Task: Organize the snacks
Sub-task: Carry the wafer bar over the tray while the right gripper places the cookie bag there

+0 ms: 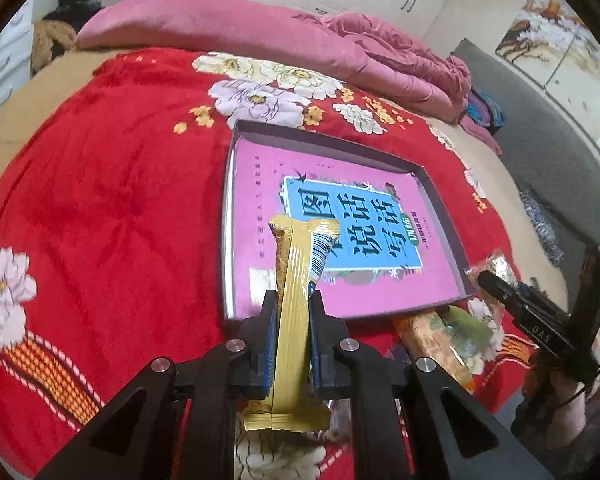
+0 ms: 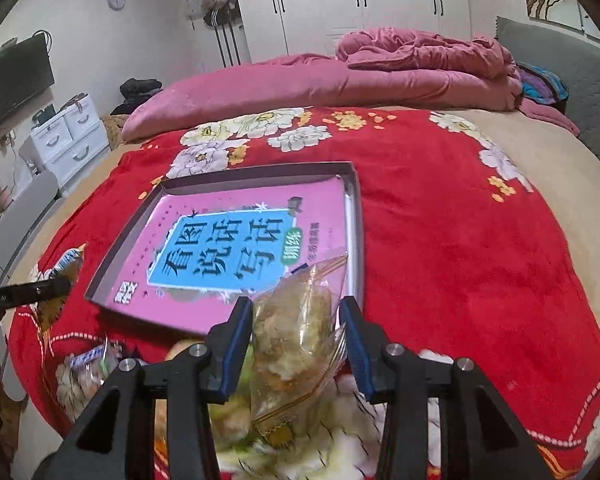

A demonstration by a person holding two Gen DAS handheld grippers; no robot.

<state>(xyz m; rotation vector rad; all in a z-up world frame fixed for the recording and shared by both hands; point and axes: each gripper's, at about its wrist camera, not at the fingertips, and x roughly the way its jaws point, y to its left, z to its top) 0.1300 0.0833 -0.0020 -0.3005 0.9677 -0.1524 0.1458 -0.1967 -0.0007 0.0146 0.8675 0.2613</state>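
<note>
My left gripper (image 1: 293, 300) is shut on a long gold snack bar (image 1: 294, 320) and holds it upright just short of the near edge of a shallow grey box (image 1: 332, 144). A pink book (image 1: 260, 208) lies inside the box. My right gripper (image 2: 296, 308) is shut on a clear bag of brownish snack (image 2: 296, 332), held at the near right corner of the same box (image 2: 356, 208). The right gripper also shows in the left wrist view (image 1: 496, 280), and the left gripper in the right wrist view (image 2: 56, 286).
More wrapped snacks lie on the red flowered blanket: an orange-green pack (image 1: 436, 332) by the box's near right corner, a small pack (image 2: 88, 364) at the near left. A pink quilt (image 2: 400, 68) is piled at the bed's far side.
</note>
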